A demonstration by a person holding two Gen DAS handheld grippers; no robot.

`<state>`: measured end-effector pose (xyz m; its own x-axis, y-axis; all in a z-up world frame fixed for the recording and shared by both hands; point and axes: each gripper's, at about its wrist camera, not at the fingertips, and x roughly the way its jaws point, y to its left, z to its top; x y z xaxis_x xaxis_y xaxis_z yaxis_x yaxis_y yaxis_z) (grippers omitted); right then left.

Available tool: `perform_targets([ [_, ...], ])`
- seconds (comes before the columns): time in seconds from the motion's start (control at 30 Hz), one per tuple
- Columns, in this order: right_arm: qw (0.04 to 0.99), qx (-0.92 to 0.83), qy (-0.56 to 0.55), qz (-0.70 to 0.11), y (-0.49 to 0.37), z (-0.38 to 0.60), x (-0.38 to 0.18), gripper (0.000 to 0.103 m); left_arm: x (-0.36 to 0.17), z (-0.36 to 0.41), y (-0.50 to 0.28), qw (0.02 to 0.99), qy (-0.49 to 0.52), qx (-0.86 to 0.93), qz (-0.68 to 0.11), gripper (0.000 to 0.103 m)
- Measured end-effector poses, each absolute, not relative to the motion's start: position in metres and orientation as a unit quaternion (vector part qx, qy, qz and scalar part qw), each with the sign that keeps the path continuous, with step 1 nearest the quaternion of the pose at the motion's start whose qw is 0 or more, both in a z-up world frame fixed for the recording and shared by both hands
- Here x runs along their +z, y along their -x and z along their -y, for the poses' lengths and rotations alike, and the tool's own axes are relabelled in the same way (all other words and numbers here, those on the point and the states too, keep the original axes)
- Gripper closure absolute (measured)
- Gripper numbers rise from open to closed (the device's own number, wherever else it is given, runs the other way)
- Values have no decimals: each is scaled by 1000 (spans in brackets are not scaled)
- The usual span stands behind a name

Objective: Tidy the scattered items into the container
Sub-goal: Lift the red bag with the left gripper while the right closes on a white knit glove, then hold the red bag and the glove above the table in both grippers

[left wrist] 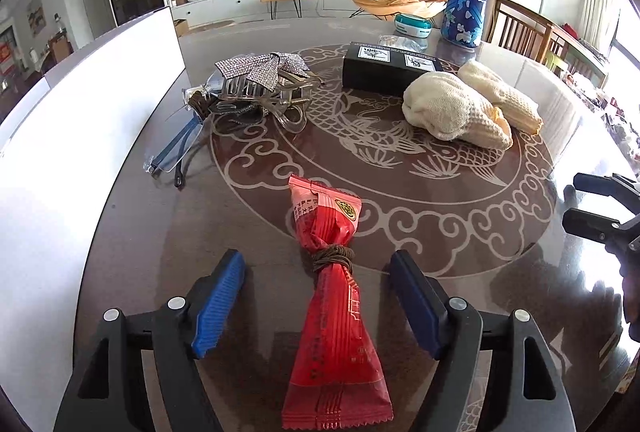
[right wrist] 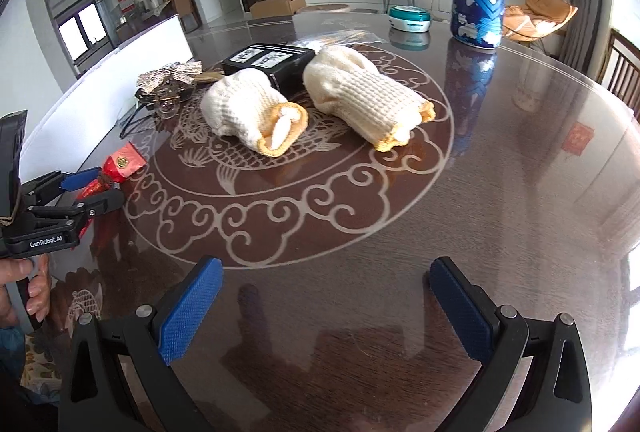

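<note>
The left tongs point(left wrist: 318, 290) stand released around the red crinkled snack packet tied with brown cord point(left wrist: 332, 296) on the dark patterned desk point(left wrist: 440, 240); beside it, the right tongs point(right wrist: 326, 306) gape empty.

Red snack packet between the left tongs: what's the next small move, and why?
Probably close the left tongs on the red snack packet. It lies flat on the table between the open blue pads, which are not yet touching it; the right tongs hang empty.

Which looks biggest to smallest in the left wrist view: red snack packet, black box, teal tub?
1. Red snack packet, though it is nearest the camera.
2. Black box.
3. Teal tub, farthest away.
</note>
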<state>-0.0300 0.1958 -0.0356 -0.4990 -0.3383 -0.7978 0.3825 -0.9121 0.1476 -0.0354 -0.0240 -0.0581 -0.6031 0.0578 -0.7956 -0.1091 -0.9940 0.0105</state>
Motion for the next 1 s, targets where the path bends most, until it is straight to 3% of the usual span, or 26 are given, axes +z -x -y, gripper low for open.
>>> perform_targets([
  [0.23,257,-854,-446,-79,93,-144,-31,0,-58,25,34,48,441,896,-26,26],
  [0.3,259,-857,-431,-111,104,-129,-27,0,-59,23,35,55,444,894,-29,21],
  [0.37,257,-860,-418,-142,113,-115,-25,0,-60,19,37,63,449,891,-35,9],
  [0.43,282,-848,-424,-147,121,-105,-27,0,-60,17,38,67,453,888,-38,6],
  [0.47,303,-836,-438,-131,125,-103,-29,10,-61,17,38,67,454,888,-38,6],
  [0.5,308,-828,-453,-120,128,-101,-32,36,-60,17,38,68,454,888,-38,6],
  [0.57,295,-834,-451,-119,121,-101,-32,53,-60,17,38,68,454,888,-38,6],
  [0.73,260,-846,-461,-71,66,-123,-32,50,-60,17,38,67,453,888,-38,6],
  [0.93,228,-859,-449,-89,10,-138,-33,47,-61,18,38,62,455,887,-37,3],
  [1.0,219,-865,-441,-98,4,-143,-34,41,-61,19,38,58,458,886,-34,0],
])
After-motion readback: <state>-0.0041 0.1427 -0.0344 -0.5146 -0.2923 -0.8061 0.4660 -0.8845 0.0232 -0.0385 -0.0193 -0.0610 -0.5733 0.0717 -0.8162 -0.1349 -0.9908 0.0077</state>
